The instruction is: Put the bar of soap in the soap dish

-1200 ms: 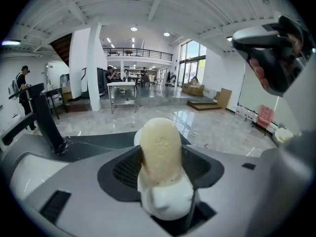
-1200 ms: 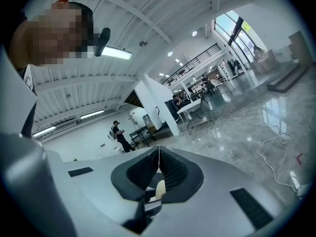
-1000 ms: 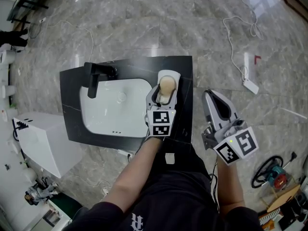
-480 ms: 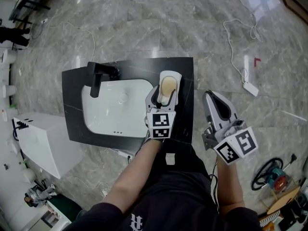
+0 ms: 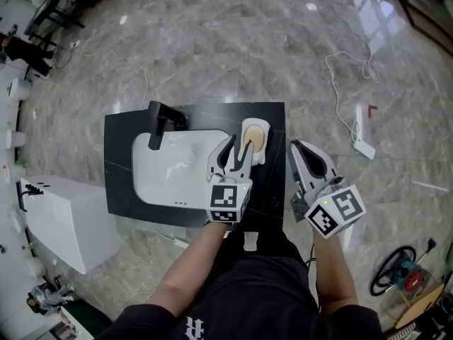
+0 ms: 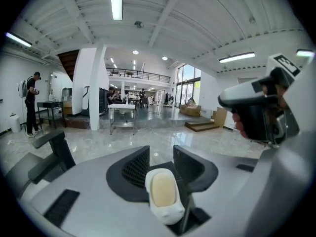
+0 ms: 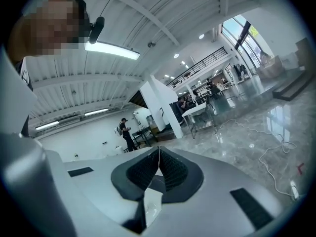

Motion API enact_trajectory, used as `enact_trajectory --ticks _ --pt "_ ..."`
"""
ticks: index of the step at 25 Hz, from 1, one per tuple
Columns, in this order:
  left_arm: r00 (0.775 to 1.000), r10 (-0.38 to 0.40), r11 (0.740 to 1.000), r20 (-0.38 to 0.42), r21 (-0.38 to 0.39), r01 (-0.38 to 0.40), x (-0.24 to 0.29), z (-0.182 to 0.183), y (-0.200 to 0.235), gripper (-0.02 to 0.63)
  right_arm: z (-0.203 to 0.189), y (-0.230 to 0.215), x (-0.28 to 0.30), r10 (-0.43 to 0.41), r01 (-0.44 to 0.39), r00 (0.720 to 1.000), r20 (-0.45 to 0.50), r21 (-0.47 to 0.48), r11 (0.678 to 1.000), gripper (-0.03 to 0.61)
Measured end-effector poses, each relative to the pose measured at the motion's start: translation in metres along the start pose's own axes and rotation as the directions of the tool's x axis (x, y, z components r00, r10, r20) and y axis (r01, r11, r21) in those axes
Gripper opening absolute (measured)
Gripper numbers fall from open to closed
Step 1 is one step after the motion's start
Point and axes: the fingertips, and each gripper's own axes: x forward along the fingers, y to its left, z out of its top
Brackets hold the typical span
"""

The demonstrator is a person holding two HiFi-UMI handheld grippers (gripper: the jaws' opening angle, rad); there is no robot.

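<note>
On the black bench [image 5: 120,163], just beside the white sink [image 5: 170,170] on the side away from the faucet [image 5: 161,119], stands the white soap dish [image 5: 253,123]. The tan bar of soap [image 5: 257,140] lies flat inside it. The left gripper view shows the same: the bar of soap [image 6: 163,191] sits within the raised rim of the soap dish [image 6: 169,217], with no end hanging over.

The left hand-held gripper [image 5: 239,149] hangs near the dish. Its jaws stand partly apart and have just been closing. In its own view the left hand-held gripper [image 6: 161,157] has only air between the pads. The dish and soap show lower down in that view, and neither pad touches them, so it holds nothing.

The right hand-held gripper [image 5: 297,147] is off the bench's edge, over the marble floor. In its own view the right hand-held gripper [image 7: 159,151] has its jaws pressed together with nothing between them.

As I judge it, the placing itself is done: the soap is in the dish and free of any grip. Little seems to be left beyond drawing the left hand-held gripper clear without brushing the dish. Whether the bar lies fully settled on the dish's floor cannot be told from these views.
</note>
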Motion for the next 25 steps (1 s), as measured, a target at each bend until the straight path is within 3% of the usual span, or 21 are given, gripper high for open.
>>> enact_trajectory --ticks 8,12,20,25 --pt "0.984 -0.090 0.996 0.154 -0.011 0.093 -0.047 0.079 -0.009 0.086 0.023 0.043 -0.004 0.030 -0.028 0.999 0.026 -0.079 0.996 0.008" --pt "0.970 -0.133 0.991 0.205 -0.005 0.137 -0.071 0.106 -0.013 0.009 0.036 0.064 -0.009 0.043 -0.036 0.998 0.055 -0.107 0.994 0.008" --pt "0.940 -0.220 0.974 0.261 0.008 0.225 -0.124 0.153 -0.023 0.006 0.057 0.116 -0.020 0.077 -0.059 0.992 0.104 -0.168 0.984 0.008" --pt "0.924 -0.226 0.973 0.310 0.026 0.229 -0.154 0.178 -0.019 0.006 0.073 0.145 -0.027 0.087 -0.052 0.986 0.144 -0.229 0.972 0.008"
